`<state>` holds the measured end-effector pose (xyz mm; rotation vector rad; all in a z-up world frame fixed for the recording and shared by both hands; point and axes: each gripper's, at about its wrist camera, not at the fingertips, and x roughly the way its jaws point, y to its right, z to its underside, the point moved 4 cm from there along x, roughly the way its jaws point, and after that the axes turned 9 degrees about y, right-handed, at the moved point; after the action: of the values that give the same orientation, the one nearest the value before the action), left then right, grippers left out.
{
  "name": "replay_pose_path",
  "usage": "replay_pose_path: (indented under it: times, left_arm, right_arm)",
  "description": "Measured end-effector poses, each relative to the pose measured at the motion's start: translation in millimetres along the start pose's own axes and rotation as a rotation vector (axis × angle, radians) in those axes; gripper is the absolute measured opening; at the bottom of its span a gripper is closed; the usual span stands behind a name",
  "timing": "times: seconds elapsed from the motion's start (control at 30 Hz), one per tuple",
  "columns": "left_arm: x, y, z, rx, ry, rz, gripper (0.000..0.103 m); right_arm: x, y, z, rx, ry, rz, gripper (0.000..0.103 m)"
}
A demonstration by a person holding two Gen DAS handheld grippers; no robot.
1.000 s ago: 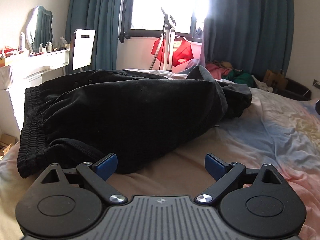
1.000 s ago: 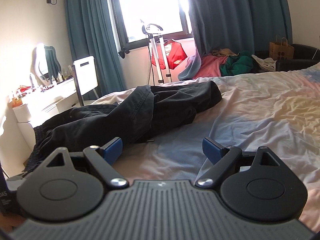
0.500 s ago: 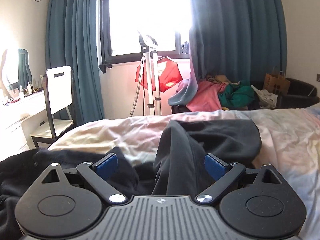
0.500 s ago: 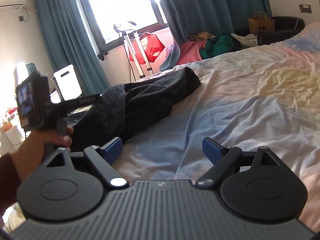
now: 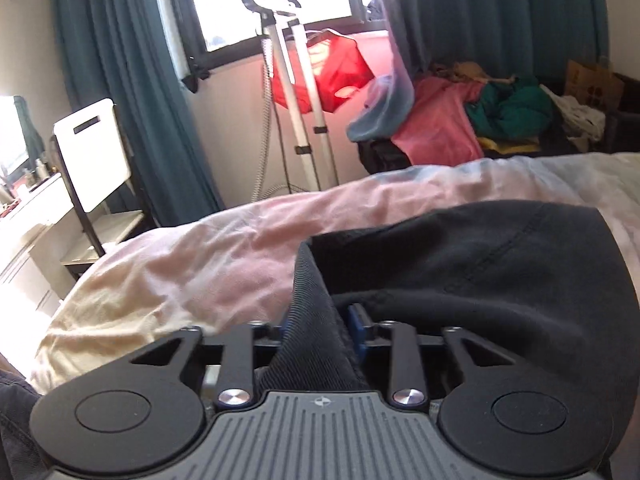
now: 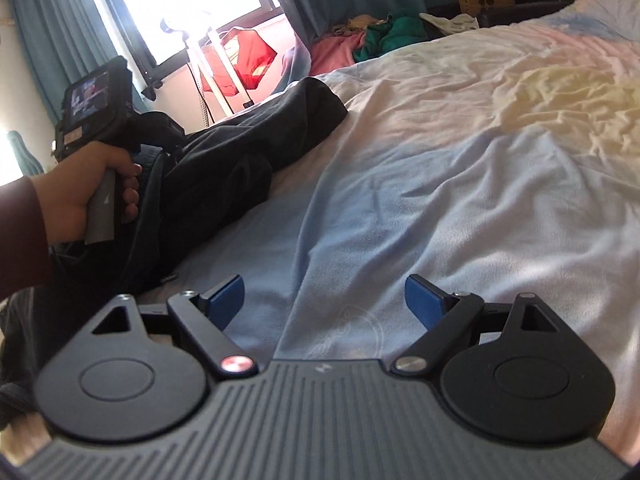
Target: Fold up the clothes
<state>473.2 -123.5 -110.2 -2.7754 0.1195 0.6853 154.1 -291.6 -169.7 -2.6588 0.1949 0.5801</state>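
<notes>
Spreading across nearly everything is one bed (image 6: 460, 168), its sheet soft and rumpled, washed in pastel patches of pink, pale blue and cream, with fine creases toward the far side. On its left part lies one pair of black trousers (image 6: 240, 148) — a heavy, matte fabric, bunched in thick folds, one leg reaching toward the window end. In the left wrist view the cloth shows a stitched seam and a fine ribbed weave where a fold (image 5: 316, 320) stands up like a ridge.

Two grippers, both black with ridged grey bodies and blue pads. The left gripper (image 5: 318, 330) has just been closing, and that upright fold sits between its fingers — they are clamped on the trousers. In the right wrist view it is gripped by a hand (image 6: 92, 196) in a dark red sleeve. The right gripper (image 6: 324, 300) hovers over blue sheet with its fingers spread wide, nothing between them.

Beyond the bed: one heap of pink and green clothes (image 5: 480, 120), one white chair (image 5: 92, 152), one slim metal stand (image 5: 300, 92).
</notes>
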Motion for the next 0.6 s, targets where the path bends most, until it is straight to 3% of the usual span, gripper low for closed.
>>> replay_pose_path:
  times: [0.13,0.33,0.5,0.6]
  left_arm:
    - [-53.3,18.1,0.5,0.097,0.162,0.054,0.004]
    - [-182.3,19.0,8.4,0.123,0.357,0.201,0.004]
    - [-293.5,2.8,57.6,0.11,0.365,0.367,0.004]
    - [-334.6,-8.8,104.4,0.091,0.327,0.404,0.004]
  right_arm:
    - [-3.0,-8.2,-1.6,-0.035,0.04,-0.017,0.089]
    - [-19.7,-11.2,-8.2,-0.062,0.102,-0.001,0.089]
    - [-43.2,-9.9,-20.8,-0.09,0.162,0.024,0.089]
    - [-60.4,-5.3,-28.0,-0.081,0.193,0.027,0.089]
